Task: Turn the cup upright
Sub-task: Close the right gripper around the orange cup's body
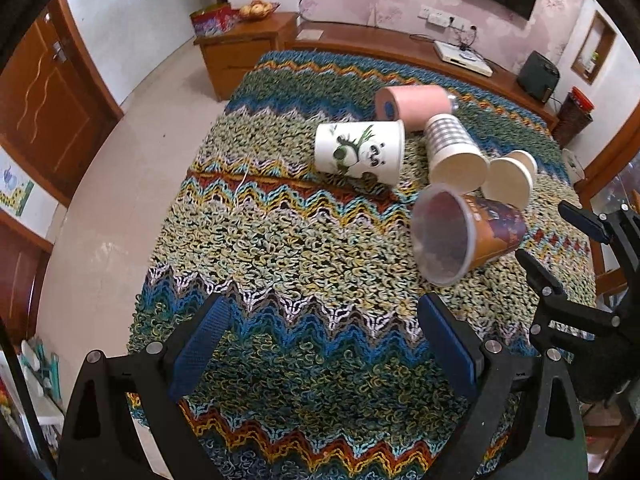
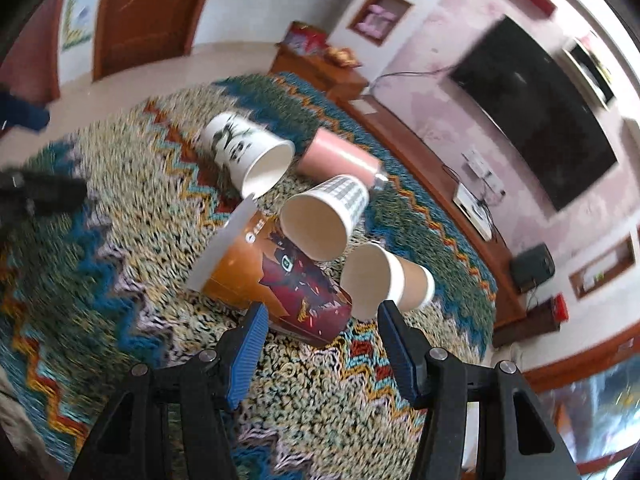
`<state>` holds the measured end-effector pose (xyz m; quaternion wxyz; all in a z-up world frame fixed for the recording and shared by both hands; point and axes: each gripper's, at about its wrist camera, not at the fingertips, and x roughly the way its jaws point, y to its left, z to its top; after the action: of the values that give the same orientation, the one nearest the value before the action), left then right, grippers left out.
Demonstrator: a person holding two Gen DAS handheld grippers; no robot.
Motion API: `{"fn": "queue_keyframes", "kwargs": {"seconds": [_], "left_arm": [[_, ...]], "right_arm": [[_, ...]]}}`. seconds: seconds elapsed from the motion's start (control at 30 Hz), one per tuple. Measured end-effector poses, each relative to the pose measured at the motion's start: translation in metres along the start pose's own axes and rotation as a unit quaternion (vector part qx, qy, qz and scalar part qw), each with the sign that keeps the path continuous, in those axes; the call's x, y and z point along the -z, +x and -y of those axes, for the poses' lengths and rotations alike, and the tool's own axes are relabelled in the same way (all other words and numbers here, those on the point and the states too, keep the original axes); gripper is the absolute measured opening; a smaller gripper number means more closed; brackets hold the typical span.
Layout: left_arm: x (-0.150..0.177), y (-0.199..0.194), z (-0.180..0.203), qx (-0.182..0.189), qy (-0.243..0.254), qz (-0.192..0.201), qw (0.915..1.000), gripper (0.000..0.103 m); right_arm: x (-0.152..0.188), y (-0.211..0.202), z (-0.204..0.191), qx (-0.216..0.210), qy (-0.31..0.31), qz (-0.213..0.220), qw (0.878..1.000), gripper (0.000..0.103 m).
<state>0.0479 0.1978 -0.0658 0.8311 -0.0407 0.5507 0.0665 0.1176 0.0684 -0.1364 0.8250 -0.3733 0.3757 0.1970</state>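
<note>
Cups lie toppled in a cluster on a zigzag-patterned knitted cloth (image 1: 280, 240) covering the counter. The orange cup (image 2: 276, 280), printed with dark red artwork and capped by a clear lid (image 1: 442, 236), lies on its side; its base points toward the right tongs (image 2: 322, 320), whose blue pads (image 2: 250, 344) stand apart, the base lying just ahead of the gap between them with no visible contact. In the left wrist view the same cup (image 1: 492, 232) lies ahead and to the right of the left tongs (image 1: 324, 316), likewise spread apart and well clear of it, its lidded mouth facing that camera. Just beyond it lie a panda cup (image 1: 358, 150), a striped cup (image 1: 452, 144), a tan cup (image 1: 510, 178) and a pink cylinder (image 1: 416, 106), all on their sides. The right tongs (image 1: 560, 240) appear at the right edge of the left wrist view, close to the orange cup's base. The right wrist view is motion-blurred.
</note>
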Motion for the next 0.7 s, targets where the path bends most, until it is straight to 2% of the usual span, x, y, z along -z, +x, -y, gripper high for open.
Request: {"fn": "queue_keyframes", "kwargs": {"seconds": [0.2, 0.33, 0.57, 0.7], "left_arm": [[-0.008, 0.022, -0.004, -0.002, -0.02, -0.013, 0.9997, 0.096], [-0.016, 0.032, -0.004, 0.0, -0.026, -0.005, 0.9997, 0.096], [-0.025, 0.056, -0.008, -0.004, -0.032, -0.016, 0.9994, 0.096], [-0.026, 0.064, -0.01, -0.008, -0.034, -0.022, 0.9991, 0.096]], "right_arm": [[-0.005, 0.023, -0.019, -0.01, -0.074, 0.003, 0.997, 0.058], [-0.009, 0.028, -0.025, -0.019, -0.092, 0.009, 0.996, 0.058], [-0.018, 0.042, -0.03, -0.033, -0.114, 0.013, 0.993, 0.058], [-0.021, 0.048, -0.029, -0.041, -0.128, 0.018, 0.991, 0.065]]}}
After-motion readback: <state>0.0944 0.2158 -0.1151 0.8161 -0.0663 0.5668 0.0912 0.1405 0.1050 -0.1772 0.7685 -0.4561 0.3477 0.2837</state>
